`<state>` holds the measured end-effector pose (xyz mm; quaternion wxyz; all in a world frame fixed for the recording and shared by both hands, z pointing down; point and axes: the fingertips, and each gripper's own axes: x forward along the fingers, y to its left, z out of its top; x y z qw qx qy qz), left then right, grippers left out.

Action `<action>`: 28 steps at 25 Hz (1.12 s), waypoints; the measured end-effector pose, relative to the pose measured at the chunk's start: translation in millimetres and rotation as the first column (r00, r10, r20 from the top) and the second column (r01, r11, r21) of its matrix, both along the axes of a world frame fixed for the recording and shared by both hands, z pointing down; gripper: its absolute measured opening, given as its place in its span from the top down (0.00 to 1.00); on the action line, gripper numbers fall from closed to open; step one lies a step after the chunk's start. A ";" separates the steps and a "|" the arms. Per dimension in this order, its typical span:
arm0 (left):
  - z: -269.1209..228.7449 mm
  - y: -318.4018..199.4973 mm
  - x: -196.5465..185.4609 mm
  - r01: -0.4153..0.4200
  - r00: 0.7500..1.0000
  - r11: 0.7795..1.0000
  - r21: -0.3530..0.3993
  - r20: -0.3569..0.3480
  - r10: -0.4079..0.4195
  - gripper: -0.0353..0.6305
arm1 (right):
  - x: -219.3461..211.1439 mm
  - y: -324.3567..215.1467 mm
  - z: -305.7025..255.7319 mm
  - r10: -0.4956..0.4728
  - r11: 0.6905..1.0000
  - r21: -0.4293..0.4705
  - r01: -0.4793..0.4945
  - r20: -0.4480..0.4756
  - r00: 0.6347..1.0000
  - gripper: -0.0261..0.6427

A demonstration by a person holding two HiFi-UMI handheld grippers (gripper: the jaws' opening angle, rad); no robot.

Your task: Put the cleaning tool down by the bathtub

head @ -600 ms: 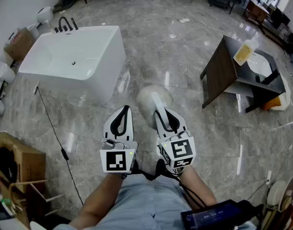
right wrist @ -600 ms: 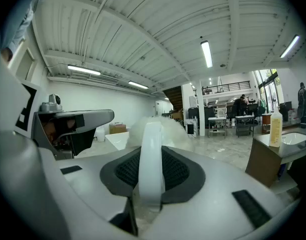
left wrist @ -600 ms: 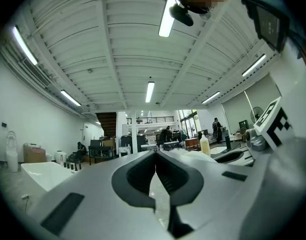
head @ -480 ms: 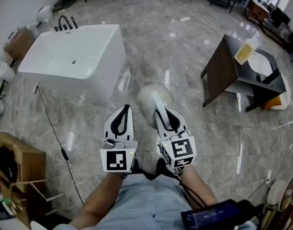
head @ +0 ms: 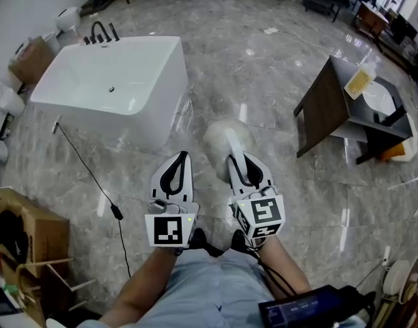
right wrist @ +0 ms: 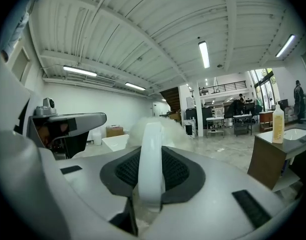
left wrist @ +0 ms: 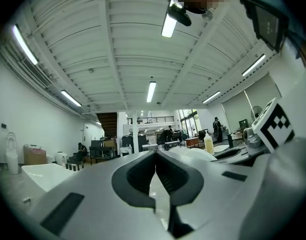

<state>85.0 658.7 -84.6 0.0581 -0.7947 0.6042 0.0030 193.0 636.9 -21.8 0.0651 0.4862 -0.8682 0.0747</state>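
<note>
Bright ceiling tubes (left wrist: 151,91) — glare on glossy floor (head: 263,67); fisheye edges dark, perhaps blurred.

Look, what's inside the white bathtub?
Inside the bathtub only a small dark drain shows on its white bottom; no water or other things can be seen. The inner side of its near wall is hidden behind the rim.

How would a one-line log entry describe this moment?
right gripper: shut on duster | left gripper: shut, empty | duster: near bathtub
</note>
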 end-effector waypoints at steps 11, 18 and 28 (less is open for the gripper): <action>-2.3 -27.1 -69.8 -0.051 0.999 0.999 0.016 0.001 0.051 0.92 | -57.7 -30.3 -13.1 0.080 0.995 0.052 -0.079 -0.013 0.997 0.81; 12.6 -65.2 -71.4 -0.069 0.997 0.998 -0.004 0.021 0.069 0.92 | -47.3 -66.5 -3.3 0.120 0.992 0.043 -0.119 -0.010 0.993 0.81; 34.1 -190.9 -66.1 -0.048 0.997 0.999 -0.022 0.057 0.049 0.92 | -32.1 -186.4 26.2 0.105 0.994 0.005 -0.105 -0.008 0.994 0.81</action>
